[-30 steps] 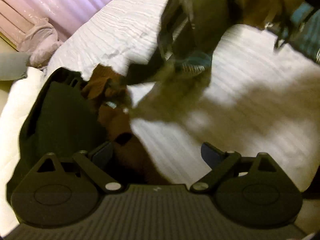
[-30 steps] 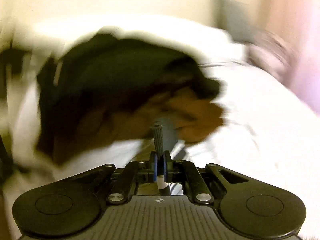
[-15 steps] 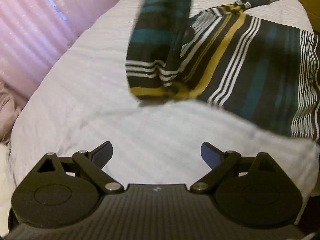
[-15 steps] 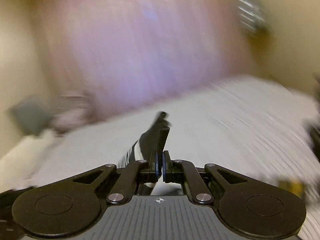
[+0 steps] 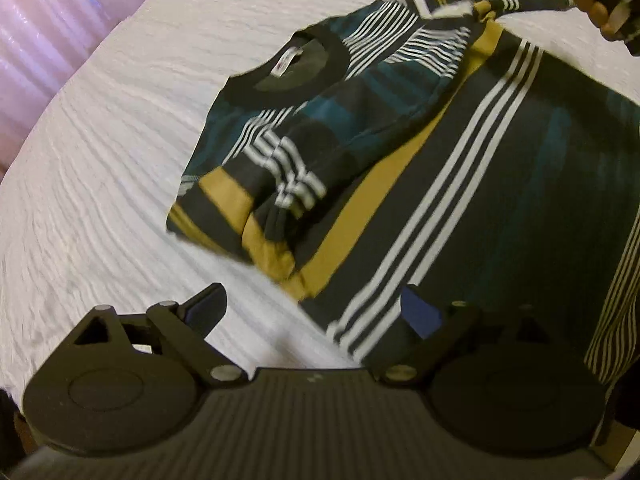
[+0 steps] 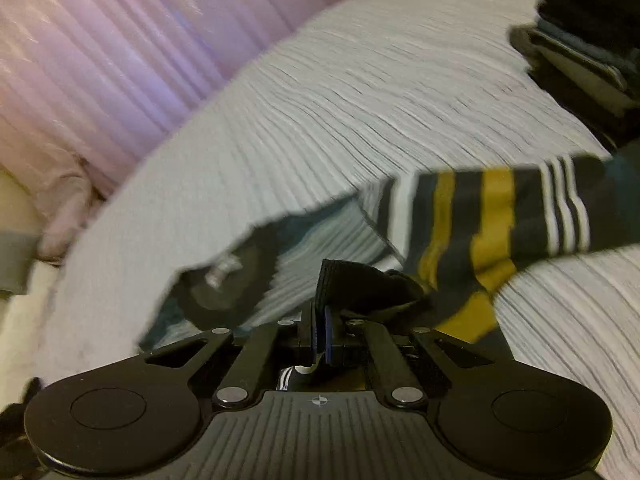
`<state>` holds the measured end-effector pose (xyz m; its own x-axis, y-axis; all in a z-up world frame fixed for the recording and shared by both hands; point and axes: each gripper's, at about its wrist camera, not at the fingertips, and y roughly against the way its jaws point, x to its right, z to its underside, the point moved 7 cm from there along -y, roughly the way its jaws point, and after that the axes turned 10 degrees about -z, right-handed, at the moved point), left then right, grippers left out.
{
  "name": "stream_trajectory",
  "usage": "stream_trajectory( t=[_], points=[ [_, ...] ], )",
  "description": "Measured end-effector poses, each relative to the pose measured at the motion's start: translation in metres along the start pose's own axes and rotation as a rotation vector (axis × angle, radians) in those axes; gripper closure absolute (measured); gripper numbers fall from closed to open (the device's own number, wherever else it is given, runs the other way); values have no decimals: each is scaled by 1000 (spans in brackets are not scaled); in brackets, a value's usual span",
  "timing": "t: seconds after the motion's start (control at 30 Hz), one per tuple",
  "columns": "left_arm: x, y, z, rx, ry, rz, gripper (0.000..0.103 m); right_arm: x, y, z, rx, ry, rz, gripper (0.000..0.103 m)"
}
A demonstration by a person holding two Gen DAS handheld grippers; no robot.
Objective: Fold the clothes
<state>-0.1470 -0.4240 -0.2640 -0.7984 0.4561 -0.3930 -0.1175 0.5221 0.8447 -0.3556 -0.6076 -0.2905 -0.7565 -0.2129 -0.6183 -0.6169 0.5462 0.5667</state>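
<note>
A sweater (image 5: 500, 168) striped in navy, teal, mustard and white lies spread on the white bed (image 5: 132, 128), collar and label toward the far side, one sleeve folded across its front. My left gripper (image 5: 312, 308) hovers open over the sweater's near edge, with nothing between its fingers. My right gripper (image 6: 320, 320) is shut on a dark hem or cuff of the sweater (image 6: 492, 216), which trails off to the right. In the left wrist view, the hand (image 5: 592, 4) holding the right gripper is at the sweater's far corner.
Pink curtains (image 6: 120, 60) hang behind the bed. A pinkish pillow (image 6: 68, 208) lies at the bed's left end. A stack of dark folded clothes (image 6: 580, 40) sits at the far right of the bed. The bedspread left of the sweater is bare.
Both grippers swung away from a pile of dark and brown clothes to the bare part of the bed. The striped sweater, carried in the air before, now lies spread on the bedspread.
</note>
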Motion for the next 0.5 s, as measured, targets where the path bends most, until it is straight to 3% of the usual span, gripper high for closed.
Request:
stream_trajectory(
  t=[0.07,0.13,0.23,0.33,0.5],
  points=[
    [1,-3,-5,5,-9,9,11,-7,8,-1,17,46,-31,101],
    [2,-5,-6,-2,-19,12,11,5,10,10,-25,19,-1,100],
    [4,-9,-8,-13,-35,17,11,44,4,35,-113,-69,131,100],
    [-2,-17,-3,-32,-29,14,11,66,17,44,-118,-139,251,100],
    [-35,-35,8,-40,14,17,17,28,24,53,-141,-69,202,100]
  ],
)
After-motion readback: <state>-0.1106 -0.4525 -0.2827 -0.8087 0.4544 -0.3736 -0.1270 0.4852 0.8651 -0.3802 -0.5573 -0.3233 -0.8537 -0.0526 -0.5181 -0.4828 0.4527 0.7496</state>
